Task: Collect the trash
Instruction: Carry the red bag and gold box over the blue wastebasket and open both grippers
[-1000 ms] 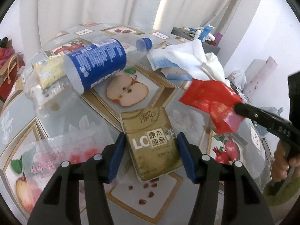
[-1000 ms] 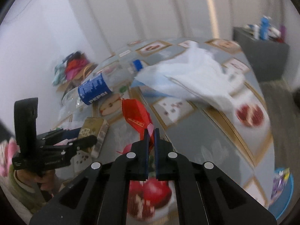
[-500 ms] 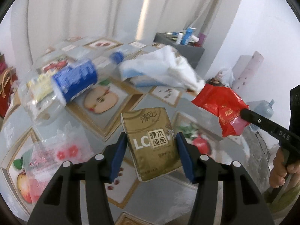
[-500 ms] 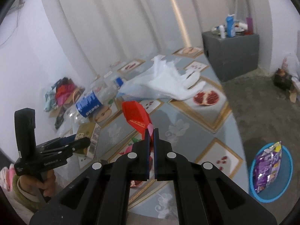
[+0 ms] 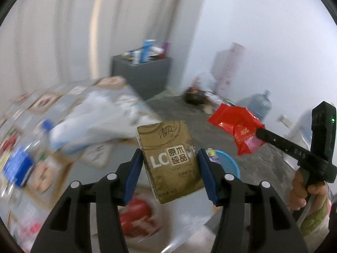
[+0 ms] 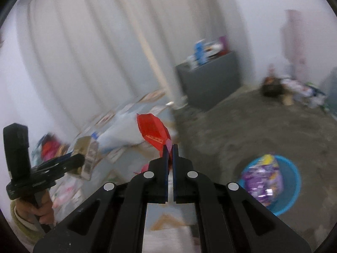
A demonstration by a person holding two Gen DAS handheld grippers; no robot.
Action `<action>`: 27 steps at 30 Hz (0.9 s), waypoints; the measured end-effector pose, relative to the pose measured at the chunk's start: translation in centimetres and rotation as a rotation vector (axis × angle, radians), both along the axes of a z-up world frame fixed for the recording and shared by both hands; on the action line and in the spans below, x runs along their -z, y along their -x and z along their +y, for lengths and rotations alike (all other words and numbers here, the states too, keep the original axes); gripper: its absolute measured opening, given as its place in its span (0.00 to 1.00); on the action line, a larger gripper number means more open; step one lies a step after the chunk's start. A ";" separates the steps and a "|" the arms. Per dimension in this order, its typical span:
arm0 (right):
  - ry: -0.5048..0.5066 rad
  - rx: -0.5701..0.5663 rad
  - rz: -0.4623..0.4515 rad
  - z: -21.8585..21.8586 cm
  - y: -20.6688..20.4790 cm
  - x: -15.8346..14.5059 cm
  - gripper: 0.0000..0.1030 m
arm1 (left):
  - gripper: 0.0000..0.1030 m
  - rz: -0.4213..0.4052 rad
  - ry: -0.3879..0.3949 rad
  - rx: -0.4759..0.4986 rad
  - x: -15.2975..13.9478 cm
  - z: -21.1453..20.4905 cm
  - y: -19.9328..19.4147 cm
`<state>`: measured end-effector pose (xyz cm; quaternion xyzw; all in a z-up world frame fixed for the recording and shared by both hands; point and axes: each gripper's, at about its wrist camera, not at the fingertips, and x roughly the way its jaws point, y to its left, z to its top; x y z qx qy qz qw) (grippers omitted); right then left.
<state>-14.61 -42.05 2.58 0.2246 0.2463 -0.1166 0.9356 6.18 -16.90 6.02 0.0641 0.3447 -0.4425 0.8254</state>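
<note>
My left gripper (image 5: 169, 160) is shut on a gold tissue pack (image 5: 170, 158) and holds it in the air past the table edge. My right gripper (image 6: 170, 147) is shut on a red wrapper (image 6: 152, 129), which also shows at the right of the left wrist view (image 5: 236, 126). A blue basin (image 6: 288, 181) on the floor holds a purple snack bag (image 6: 262, 177); its rim shows behind the tissue pack in the left wrist view (image 5: 228, 162). The left gripper with the pack appears at the left of the right wrist view (image 6: 84, 160).
The table (image 5: 88, 145) with a fruit-print cloth lies to the left, bearing a white plastic bag (image 5: 99, 122) and a blurred blue-labelled bottle (image 5: 16, 164). A grey cabinet (image 6: 208, 80), a water jug (image 5: 260, 105) and floor clutter (image 6: 294, 90) stand by the far wall.
Both grippers have swung right, away from the table and out over the floor, carrying the tissue pack and the red wrapper. The blue basin is now nearer and more central.
</note>
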 end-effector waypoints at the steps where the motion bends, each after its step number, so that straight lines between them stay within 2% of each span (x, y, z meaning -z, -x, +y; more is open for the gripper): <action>1: 0.003 0.062 0.002 -1.7 1.5 0.2 0.01 | 0.51 0.000 0.000 0.029 0.0 -1.2 0.3; 4: -0.011 0.180 0.020 -4.7 4.3 1.3 0.01 | 0.51 0.022 -0.016 0.127 0.4 -5.7 1.4; 8: -0.029 0.304 0.080 -7.5 6.7 3.9 0.01 | 0.51 0.093 -0.067 0.254 2.3 -12.2 2.6; 12: -0.142 0.394 0.131 -10.6 7.6 8.2 0.01 | 0.51 0.142 -0.147 0.335 5.0 -18.1 4.1; 20: -0.352 0.531 0.234 -17.4 6.5 16.0 0.02 | 0.52 0.172 -0.302 0.434 11.3 -29.2 5.8; 22: -0.414 0.562 0.234 -19.0 6.3 18.3 0.08 | 0.55 0.182 -0.334 0.451 13.2 -31.6 5.9; 23: -0.443 0.561 0.248 -19.9 5.9 19.7 0.14 | 0.63 0.188 -0.357 0.458 14.2 -32.6 5.8; 25: -0.500 0.564 0.287 -20.9 5.4 22.1 0.31 | 0.71 0.186 -0.406 0.450 16.1 -34.5 5.5; 27: -0.526 0.578 0.321 -21.1 5.1 23.6 0.31 | 0.71 0.183 -0.420 0.423 16.9 -35.5 5.1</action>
